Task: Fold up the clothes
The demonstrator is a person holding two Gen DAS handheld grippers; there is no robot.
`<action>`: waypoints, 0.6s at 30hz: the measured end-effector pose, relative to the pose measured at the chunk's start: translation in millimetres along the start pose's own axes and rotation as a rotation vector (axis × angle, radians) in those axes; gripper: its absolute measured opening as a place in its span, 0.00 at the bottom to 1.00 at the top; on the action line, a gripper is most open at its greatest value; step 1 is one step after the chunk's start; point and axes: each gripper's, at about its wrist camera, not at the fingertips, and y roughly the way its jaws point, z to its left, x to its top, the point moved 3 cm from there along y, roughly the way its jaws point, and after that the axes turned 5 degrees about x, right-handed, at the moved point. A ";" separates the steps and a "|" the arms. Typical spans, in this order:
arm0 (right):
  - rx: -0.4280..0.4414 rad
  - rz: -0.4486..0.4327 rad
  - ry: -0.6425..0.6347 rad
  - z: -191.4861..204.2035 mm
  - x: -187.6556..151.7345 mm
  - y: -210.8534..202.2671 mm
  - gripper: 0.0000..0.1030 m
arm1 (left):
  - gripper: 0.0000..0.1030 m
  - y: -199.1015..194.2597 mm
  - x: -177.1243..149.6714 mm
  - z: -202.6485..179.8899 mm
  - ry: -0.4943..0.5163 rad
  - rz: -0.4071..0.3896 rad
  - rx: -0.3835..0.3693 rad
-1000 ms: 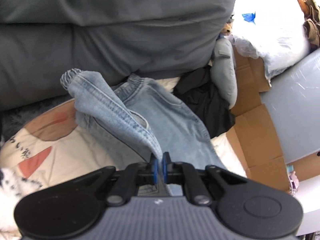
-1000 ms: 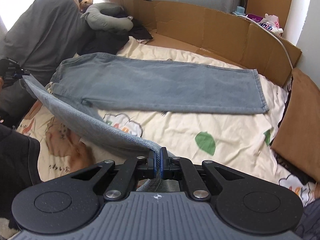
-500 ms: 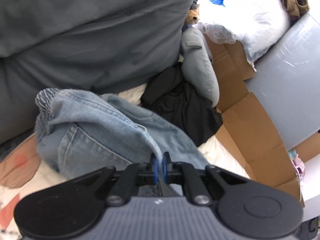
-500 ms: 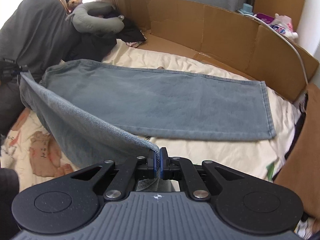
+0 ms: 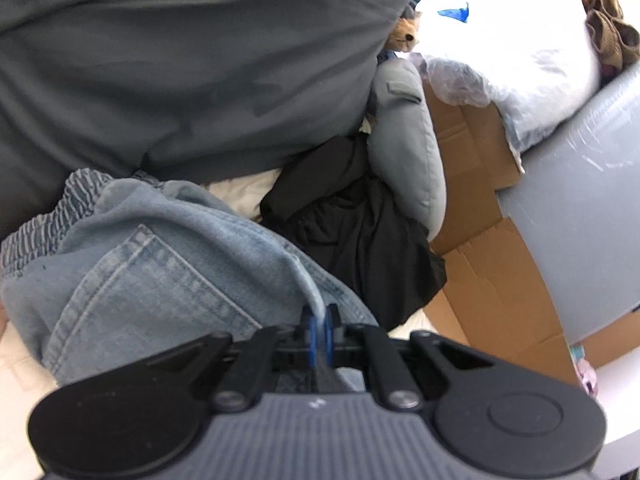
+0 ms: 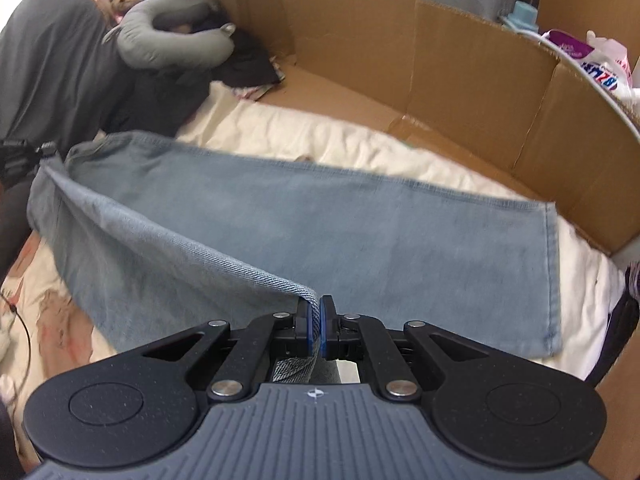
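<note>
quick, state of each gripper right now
left gripper: closed, pinching the jeans near the waistband end.
right gripper: closed, pinching an edge of the same jeans' lifted leg.

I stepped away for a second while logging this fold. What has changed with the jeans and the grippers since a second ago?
Both grippers carried the lifted leg of the jeans across toward the leg lying flat, so it now overlaps it; the waistband bunched closer to the left gripper. Nothing was released: left and right gripper stay clamped on denim. The neck pillow and cardboard are unchanged.
</note>
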 end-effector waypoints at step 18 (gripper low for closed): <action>-0.056 0.043 -0.005 -37.7 71.9 65.6 0.02 | 0.05 65.1 7.4 -15.4 -0.033 -0.033 0.063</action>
